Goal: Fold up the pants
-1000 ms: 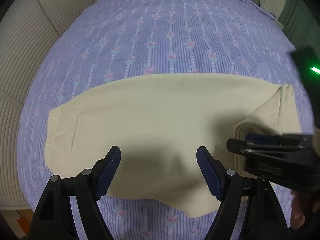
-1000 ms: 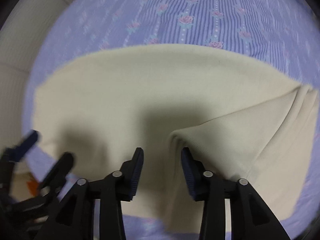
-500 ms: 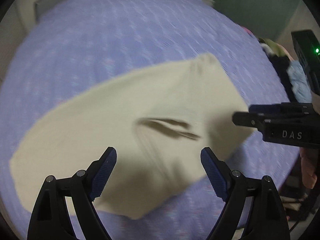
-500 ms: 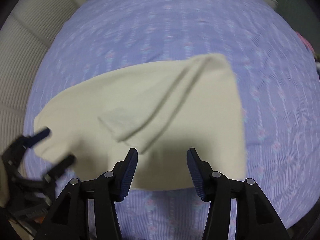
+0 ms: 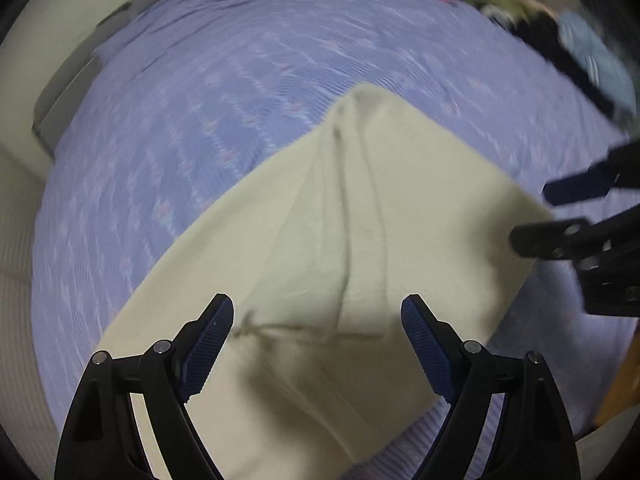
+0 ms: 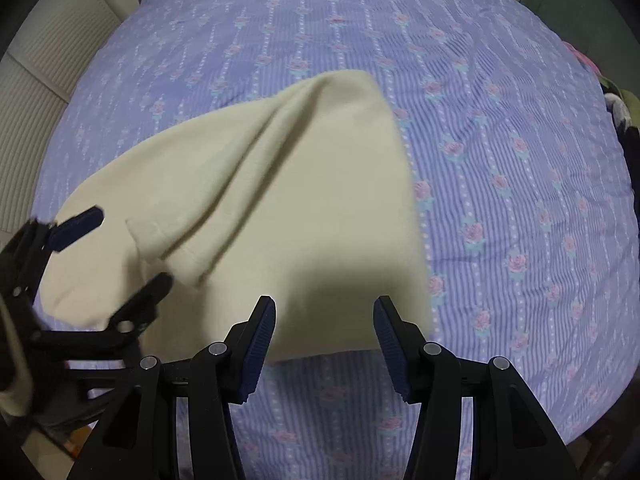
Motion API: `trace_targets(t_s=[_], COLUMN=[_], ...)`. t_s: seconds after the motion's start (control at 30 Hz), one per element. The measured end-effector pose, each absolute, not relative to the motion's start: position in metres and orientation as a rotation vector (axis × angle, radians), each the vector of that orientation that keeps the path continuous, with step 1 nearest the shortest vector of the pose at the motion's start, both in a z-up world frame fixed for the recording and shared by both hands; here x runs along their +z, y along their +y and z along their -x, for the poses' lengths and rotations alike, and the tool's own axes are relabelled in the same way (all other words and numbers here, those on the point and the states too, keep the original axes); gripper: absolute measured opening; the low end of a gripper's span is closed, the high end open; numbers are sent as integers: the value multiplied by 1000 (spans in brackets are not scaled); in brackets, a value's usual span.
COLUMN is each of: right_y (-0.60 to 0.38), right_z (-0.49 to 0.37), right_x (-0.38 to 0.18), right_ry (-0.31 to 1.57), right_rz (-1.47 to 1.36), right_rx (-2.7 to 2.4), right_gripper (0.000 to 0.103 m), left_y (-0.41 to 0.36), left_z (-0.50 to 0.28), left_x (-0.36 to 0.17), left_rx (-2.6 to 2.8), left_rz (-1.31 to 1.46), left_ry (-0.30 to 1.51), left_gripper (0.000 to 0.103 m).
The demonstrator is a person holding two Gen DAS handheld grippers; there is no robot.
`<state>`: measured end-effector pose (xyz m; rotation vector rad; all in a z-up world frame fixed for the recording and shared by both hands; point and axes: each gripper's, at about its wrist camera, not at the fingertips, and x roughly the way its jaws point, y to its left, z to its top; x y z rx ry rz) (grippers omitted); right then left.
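Both tools are empty. Your left tool (image 5: pixel 318 340) stands wide apart above the near part of the cream pants (image 5: pixel 360 220), and your right tool (image 6: pixel 324 340) stands about half apart over the pants' near edge, its jaws having just been opening with nothing between them. Neither pad touches cloth.

The pants lie on the bed (image 6: pixel 500 160), partly folded, with a leg end (image 6: pixel 172 248) laid loosely back over the main panel and long creases running up to the far corner.

The risk sits close to you: that loose flap is only resting there. If you catch one layer alone, or drag a pad across it, the fold will likely slide open or bunch. The creases could get pressed in if you fold over them unsmoothed. Your tools also hang near each other, so crossing paths could knock them together.

Farther off, a pile of clothes (image 5: pixel 580 48) lies at the bed's edge, well apart. No writing is readable.
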<state>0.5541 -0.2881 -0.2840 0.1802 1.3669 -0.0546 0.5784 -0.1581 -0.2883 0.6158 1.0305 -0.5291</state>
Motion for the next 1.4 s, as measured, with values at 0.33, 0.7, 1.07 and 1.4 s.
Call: trace_targets(t_s=[0.33,0.7,1.07,1.4], right_y=[-293,-274,-241,-205], right_z=[-542,-583,-606,-596], right_x=[-305,-283,-270,-244], right_ry=[1411,1317,1282,1229], right_rz=[-199,-223,-167,-78], right_rx=[-61,6,97,249], right_gripper=[53,53,53,53], left_y=[-170,-98,-42,7], left_z=[-586,-689,-674,-572], left_x=[-317,-277,-278,-235], left_rx=[-580,-321,-29,47], left_rz=[-702,-458,-416,-125], left_ry=[1126,1125,1157,1148], left_gripper=[35,28,59,72])
